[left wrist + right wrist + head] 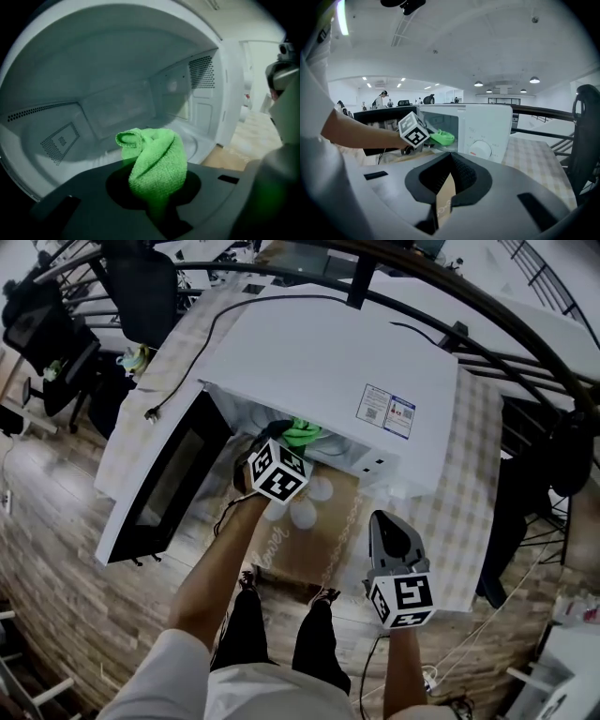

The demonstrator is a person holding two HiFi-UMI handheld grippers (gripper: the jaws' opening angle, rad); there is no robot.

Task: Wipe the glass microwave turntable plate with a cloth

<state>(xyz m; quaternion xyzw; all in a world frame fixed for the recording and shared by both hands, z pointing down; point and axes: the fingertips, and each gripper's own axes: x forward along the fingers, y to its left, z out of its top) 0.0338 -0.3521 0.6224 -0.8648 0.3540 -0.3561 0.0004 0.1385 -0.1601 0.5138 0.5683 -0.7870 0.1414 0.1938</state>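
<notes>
At the open microwave's (328,362) mouth, your left gripper (157,202) clamps the green cloth (154,159); your right gripper (451,154) is closed, empty.

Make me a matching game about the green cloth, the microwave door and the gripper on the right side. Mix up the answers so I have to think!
Things:
1. green cloth
2. microwave door
3. right hand-held gripper

Places or states:
A. swung wide open
B. holds nothing, outside the microwave
C. pinched in the left hand-held gripper, at the microwave's opening

Right pairs: 1-C, 2-A, 3-B
</notes>
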